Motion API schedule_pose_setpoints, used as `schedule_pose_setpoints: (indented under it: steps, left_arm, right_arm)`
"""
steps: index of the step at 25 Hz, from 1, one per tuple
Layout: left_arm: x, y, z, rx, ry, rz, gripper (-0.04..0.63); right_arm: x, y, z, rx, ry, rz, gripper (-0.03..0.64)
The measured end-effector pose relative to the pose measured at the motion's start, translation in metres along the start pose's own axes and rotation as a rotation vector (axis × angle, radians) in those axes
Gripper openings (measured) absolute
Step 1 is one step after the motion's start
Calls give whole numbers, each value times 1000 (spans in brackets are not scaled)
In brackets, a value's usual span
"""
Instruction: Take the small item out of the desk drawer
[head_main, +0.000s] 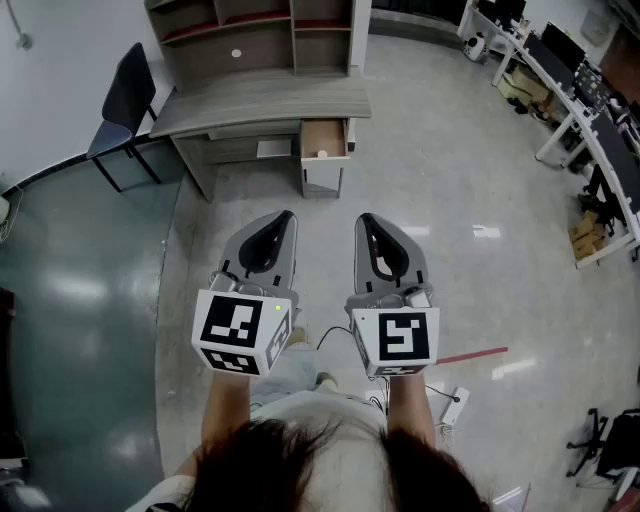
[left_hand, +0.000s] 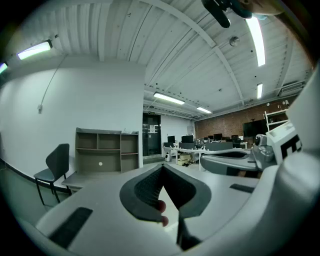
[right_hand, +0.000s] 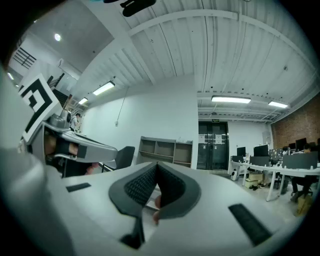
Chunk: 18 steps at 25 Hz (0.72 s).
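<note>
The grey desk (head_main: 262, 101) stands some way ahead of me, with its drawer (head_main: 324, 137) pulled open. A small pale item (head_main: 322, 154) lies at the drawer's near end. Both grippers are held side by side at chest height, well short of the desk. The left gripper (head_main: 284, 219) has its jaws together with nothing between them; its own view shows the tips (left_hand: 162, 168) meeting, and the desk's shelf unit (left_hand: 107, 150) lies beyond. The right gripper (head_main: 366, 220) is shut too and holds nothing, its tips (right_hand: 156, 165) touching.
A dark chair (head_main: 126, 98) stands left of the desk. A shelf unit (head_main: 255, 30) sits on the desk top. Office desks with monitors (head_main: 585, 90) line the right side. A power strip (head_main: 451, 403) and a red tape line (head_main: 471, 355) lie on the floor near my feet.
</note>
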<state>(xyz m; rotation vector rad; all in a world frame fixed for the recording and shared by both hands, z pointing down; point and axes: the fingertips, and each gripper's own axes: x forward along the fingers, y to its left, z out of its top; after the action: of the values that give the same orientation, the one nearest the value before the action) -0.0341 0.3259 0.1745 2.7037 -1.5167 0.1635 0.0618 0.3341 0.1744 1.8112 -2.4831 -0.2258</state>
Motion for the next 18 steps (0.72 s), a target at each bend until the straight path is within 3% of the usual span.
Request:
schedule_pose_setpoints:
  steps: [18]
  left_arm:
    - [76,105,11,-4,-10,-31,12]
  right_arm:
    - [122,2,13,72,-35,-24,28]
